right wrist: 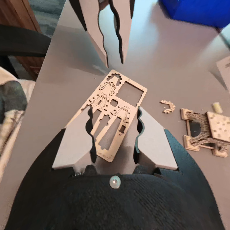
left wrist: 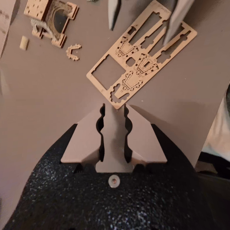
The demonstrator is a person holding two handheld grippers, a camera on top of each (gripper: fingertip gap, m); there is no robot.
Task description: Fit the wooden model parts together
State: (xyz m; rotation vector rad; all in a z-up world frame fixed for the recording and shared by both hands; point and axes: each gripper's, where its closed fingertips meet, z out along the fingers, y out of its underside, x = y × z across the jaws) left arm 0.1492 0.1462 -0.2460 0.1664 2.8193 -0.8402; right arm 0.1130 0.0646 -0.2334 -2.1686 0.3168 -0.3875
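Lying flat on the grey table (left wrist: 49,87), the wooden parts sheet (left wrist: 140,59) sits diagonal btwn both grippers, w/ several cut-outs already empty and a few lattice-patterned pieces still in it.

Left gripper (left wrist: 114,107): jaws parted a moderate gap, nothing btwn them. Tips hang just beside the sheet's near corner; contact can't be told. Right wrist view shows same gripper (right wrist: 114,65) pointing down at the sheet's far corner, narrow gap at the tips.

Right gripper (right wrist: 115,110): jaws wide apart, straddling the sheet's long end, holding nothing. 1 finger (right wrist: 77,134) overlaps the sheet's edge in view; the other stands just off the opposite edge. Left wrist view shows its 2 fingers (left wrist: 174,21) coming in from the top, 1 over the sheet, blurred.

Off to the side, well apart from the sheet: partly built wooden model (right wrist: 205,131) w/ arched lattice sides and a square plate w/ holes. Near it a small loose lattice piece (right wrist: 168,106) and a short pale peg (right wrist: 217,107).

Blue object (right wrist: 199,11) at the table's far end.
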